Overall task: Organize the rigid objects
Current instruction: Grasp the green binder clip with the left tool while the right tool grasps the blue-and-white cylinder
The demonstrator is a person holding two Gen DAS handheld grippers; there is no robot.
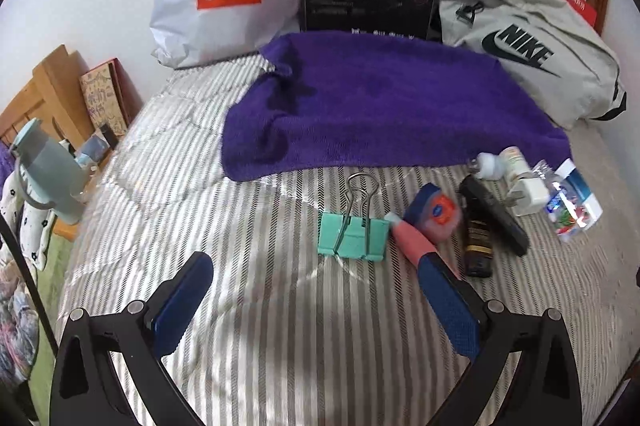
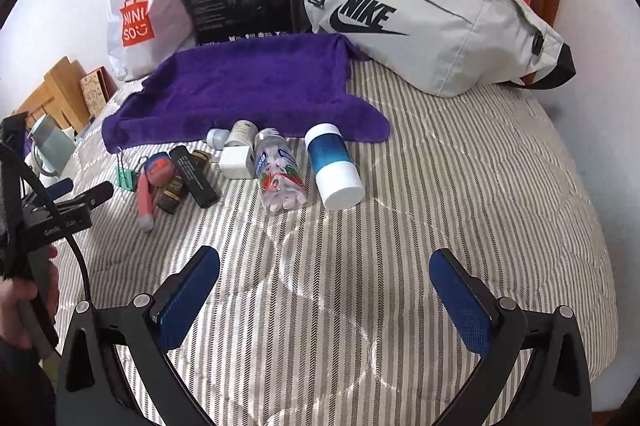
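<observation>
Looking along the left gripper [image 1: 316,266], the left wrist view shows both fingers spread wide with nothing between them, above the striped bedding [image 1: 248,326]. A green binder clip [image 1: 354,236] lies at 12 o'clock from the fingertips. At 1 o'clock lie a pink tube [image 1: 408,240], a tape dispenser [image 1: 434,211] and a dark bottle [image 1: 478,236]. A purple towel [image 1: 384,105] lies beyond.

In the right wrist view, the right gripper [image 2: 325,268] is likewise spread wide and empty. A blue-and-white canister [image 2: 334,165] and a clear bottle [image 2: 278,173] lie at 12 o'clock, a white charger [image 2: 236,161] at 11 o'clock. A hand [image 2: 24,298] holds the left gripper at 9 o'clock.
</observation>
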